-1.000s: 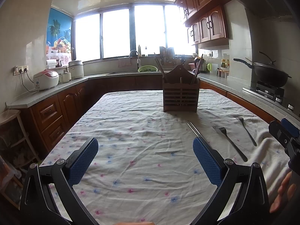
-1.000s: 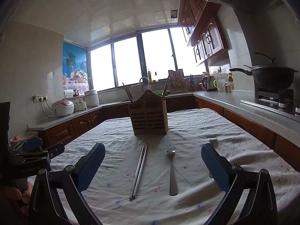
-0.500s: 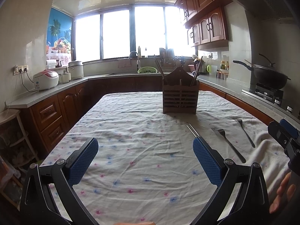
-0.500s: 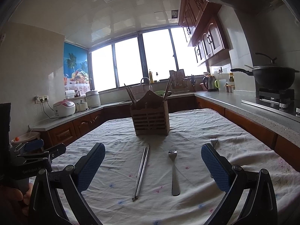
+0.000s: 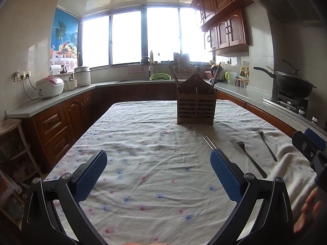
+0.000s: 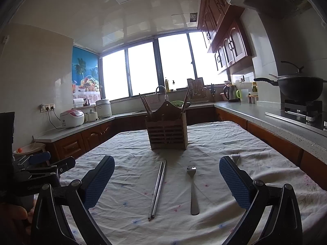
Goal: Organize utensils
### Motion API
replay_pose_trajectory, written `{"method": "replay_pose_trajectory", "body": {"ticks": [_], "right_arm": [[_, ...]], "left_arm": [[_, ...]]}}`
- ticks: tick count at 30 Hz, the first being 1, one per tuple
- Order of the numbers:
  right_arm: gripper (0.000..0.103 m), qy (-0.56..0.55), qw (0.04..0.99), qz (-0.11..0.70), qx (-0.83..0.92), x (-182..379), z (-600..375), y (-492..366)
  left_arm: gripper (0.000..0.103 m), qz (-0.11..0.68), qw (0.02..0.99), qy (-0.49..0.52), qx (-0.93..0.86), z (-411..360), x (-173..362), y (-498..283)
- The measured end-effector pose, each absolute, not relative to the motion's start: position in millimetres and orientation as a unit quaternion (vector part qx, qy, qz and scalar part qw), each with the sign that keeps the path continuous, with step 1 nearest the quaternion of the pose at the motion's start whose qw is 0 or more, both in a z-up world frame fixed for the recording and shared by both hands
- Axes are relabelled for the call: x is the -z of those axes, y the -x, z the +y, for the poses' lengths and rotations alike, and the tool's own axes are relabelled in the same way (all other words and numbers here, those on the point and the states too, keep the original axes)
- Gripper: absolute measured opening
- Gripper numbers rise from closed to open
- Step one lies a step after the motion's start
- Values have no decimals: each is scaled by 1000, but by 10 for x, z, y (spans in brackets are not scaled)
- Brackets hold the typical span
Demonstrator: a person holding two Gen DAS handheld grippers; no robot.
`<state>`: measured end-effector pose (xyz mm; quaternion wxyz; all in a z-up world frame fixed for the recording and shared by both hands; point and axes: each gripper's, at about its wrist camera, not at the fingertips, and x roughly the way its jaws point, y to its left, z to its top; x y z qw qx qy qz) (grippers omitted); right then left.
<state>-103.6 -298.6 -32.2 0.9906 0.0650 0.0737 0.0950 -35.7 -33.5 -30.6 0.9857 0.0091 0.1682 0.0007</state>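
Kitchen table under a white floral cloth [image 6: 214,138], wood cabinets and bright windows behind. Metal chopsticks [image 6: 157,189] lie as a touching pair on the cloth, running lengthwise toward the wooden utensil caddy [image 6: 167,131], which stands upright further back near the table's middle with several sticks and handles already poking out of it. Just right of the chopsticks, apart from them, lies a fork [image 6: 192,189], tines toward the caddy. Right gripper [image 6: 166,179] hovers above the cloth with its blue pads spread wide, holding nothing; chopsticks and fork both lie in the gap between the pads as seen from its camera. A second utensil [image 6: 235,156] peeks out behind the right pad, mostly hidden there. Left wrist view shows it in full: a second fork [image 5: 265,146], lying right of the first fork [image 5: 247,159], near the table's right edge. Left gripper [image 5: 158,168] likewise spread and empty, over bare cloth, with the chopsticks [image 5: 208,143] beyond its right pad, their near part hidden behind it.
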Motion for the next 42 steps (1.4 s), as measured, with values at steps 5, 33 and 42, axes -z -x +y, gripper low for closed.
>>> {"method": "replay_pose_trajectory", "body": {"ticks": [5, 33, 42], "right_arm": [[103, -65, 991, 74, -96, 320, -2966, 1042], [103, -63, 990, 69, -101, 286, -2930, 1056], [103, -64, 990, 69, -101, 285, -2929, 1055]], "left_arm": [[103, 170, 985, -7, 1, -324, 301, 349], [103, 169, 986, -8, 3, -343, 284, 352], [103, 170, 985, -8, 3, -343, 281, 356]]}}
